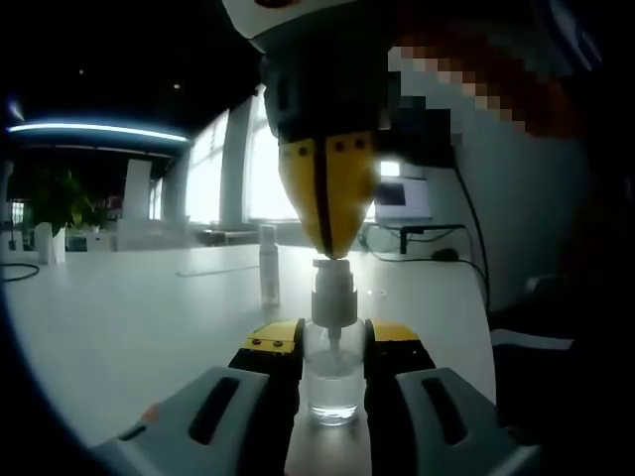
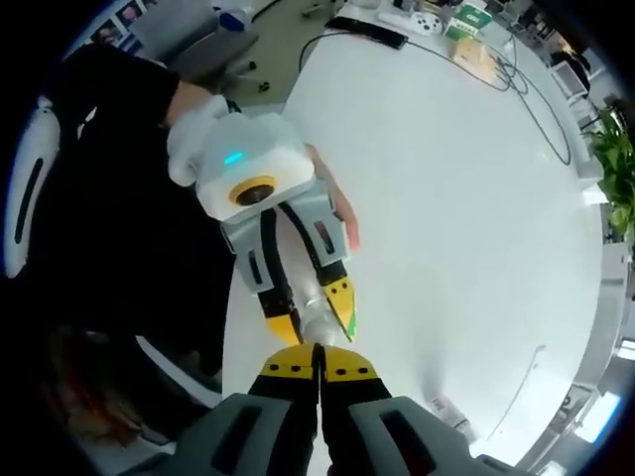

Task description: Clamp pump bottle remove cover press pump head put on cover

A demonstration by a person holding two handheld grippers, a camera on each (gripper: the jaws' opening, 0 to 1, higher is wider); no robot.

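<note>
A clear pump bottle [image 1: 333, 387] stands upright on the white table [image 1: 129, 327], and my left gripper [image 1: 332, 337] is shut on its body, one yellow-tipped jaw on each side. My right gripper [image 1: 329, 248] comes straight down from above, shut, its yellow tips resting on the grey pump head [image 1: 333, 288]. The clear cover [image 1: 268, 263] stands alone on the table behind and to the left of the bottle. In the right gripper view, my right gripper [image 2: 317, 369] points down at the bottle [image 2: 316, 319], which is held by the left gripper [image 2: 313, 322] in a person's hand.
A monitor [image 1: 402, 198] and cables [image 1: 437, 253] sit at the table's far end. A potted plant [image 1: 55, 198] stands at the left. The table's edge [image 2: 238, 297] runs just beside the bottle, with a person's dark clothing beyond it. Boxes [image 2: 466, 30] and a plant [image 2: 620, 159] line the far rim.
</note>
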